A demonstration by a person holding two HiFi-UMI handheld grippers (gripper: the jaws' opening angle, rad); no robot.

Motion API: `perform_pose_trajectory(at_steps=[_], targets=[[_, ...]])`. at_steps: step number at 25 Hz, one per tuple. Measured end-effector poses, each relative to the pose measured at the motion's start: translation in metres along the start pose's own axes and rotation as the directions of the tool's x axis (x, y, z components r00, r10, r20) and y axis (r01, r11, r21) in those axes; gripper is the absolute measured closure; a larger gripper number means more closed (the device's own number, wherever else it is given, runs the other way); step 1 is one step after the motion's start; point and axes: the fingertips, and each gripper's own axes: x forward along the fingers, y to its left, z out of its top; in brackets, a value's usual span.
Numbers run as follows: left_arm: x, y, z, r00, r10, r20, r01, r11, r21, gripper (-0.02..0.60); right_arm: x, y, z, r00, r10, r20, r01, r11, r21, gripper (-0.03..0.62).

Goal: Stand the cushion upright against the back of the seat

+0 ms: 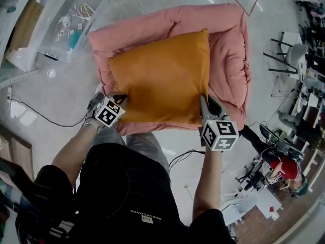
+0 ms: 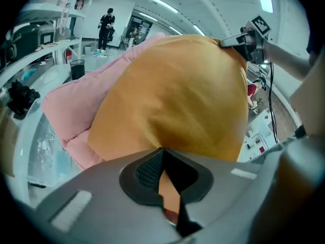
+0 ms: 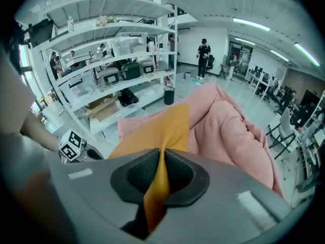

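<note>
Orange fabric, smooth and taut over a plump square filling, makes up the one cushion (image 1: pixel 162 78), which lies on the middle of the one pink seat (image 1: pixel 231 50), its near edge along the seat's near edge and its far corners short of the seat's back roll. Both of the person's bare forearms reach forward from a black-shirted body, one on each side, with the wrists tipped so that the two grippers point forward and down. The left gripper (image 1: pixel 122 97) is at the cushion's near left corner, and its jaws are pressed together on a fold of the orange cloth. The right gripper (image 1: pixel 203 100) is at the near right corner, its jaws likewise clamped on a thin pleat of the same cloth. Each gripper has a grey moulded body, black finely ribbed pads (image 3: pixel 142 174) and one cube with black-and-white square markers. The seat is soft and quilted, with a thick padded roll around its far and right sides. To the far left on the pale floor stands one clear plastic box (image 1: pixel 71 22) with small items inside.
</note>
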Motion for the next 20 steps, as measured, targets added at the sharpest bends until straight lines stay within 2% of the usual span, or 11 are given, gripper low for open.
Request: perform_pose_trajectory(at_steps=[3, 8, 14, 20], targets=[[0.008, -0.003, 0.018, 1.0, -0.013, 0.027, 0.014, 1.0, -0.021, 0.561, -0.012, -0.011, 0.018, 0.999, -0.026, 0.036, 0.026, 1.0, -0.009, 0.566], [0.028, -0.013, 0.057, 0.997, -0.047, 0.062, 0.047, 0.999, 0.002, 0.566, -0.028, -0.036, 0.034, 0.994, -0.081, 0.074, 0.083, 0.996, -0.027, 0.58], [0.05, -0.03, 0.102, 0.994, -0.078, 0.071, 0.07, 0.992, 0.107, 0.566, -0.039, -0.046, 0.057, 0.982, -0.099, 0.163, 0.119, 0.986, -0.117, 0.582], [0.062, -0.04, 0.125, 0.984, -0.11, 0.137, 0.11, 0.994, 0.008, 0.566, -0.045, -0.06, 0.089, 0.965, -0.106, 0.241, 0.155, 0.969, -0.193, 0.581]])
